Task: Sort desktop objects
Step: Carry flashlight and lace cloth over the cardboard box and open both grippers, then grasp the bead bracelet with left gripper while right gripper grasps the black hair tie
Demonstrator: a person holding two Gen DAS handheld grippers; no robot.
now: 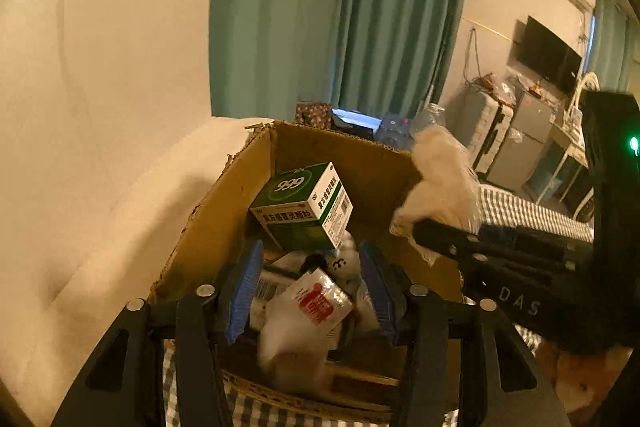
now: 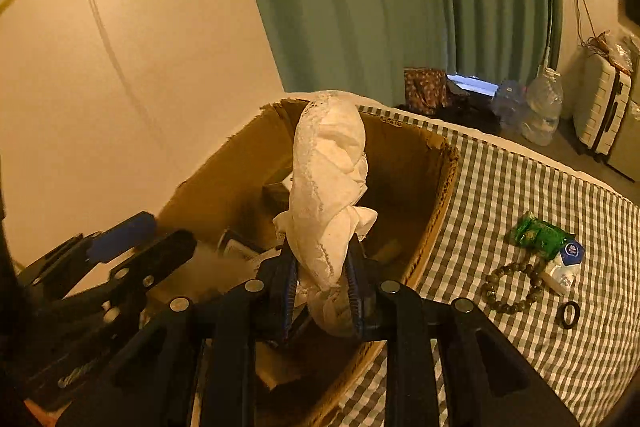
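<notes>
Where L cam looks into cardboard box (image 1: 224,203): L tool (image 1: 312,287) spread wide, nothing gripped, green 999 carton (image 1: 304,205) inside. R cam only: R tool (image 2: 322,291) clamped on white cloth bundle (image 2: 330,187) over box; bead bracelet (image 2: 510,285), green packet (image 2: 538,233) on checked cloth (image 2: 520,167).

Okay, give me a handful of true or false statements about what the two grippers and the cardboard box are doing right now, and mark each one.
1. The right gripper is shut on a white crumpled cloth. True.
2. The left gripper grips the green medicine box. False: its jaws are open and hold nothing; the medicine box lies in the cardboard box, beyond the fingertips.
3. The cloth hangs over the open cardboard box. True.
4. The bead bracelet is inside the cardboard box. False: it lies on the checked cloth beside the box.
5. A green packet lies on the checked cloth near the bracelet. True.
</notes>
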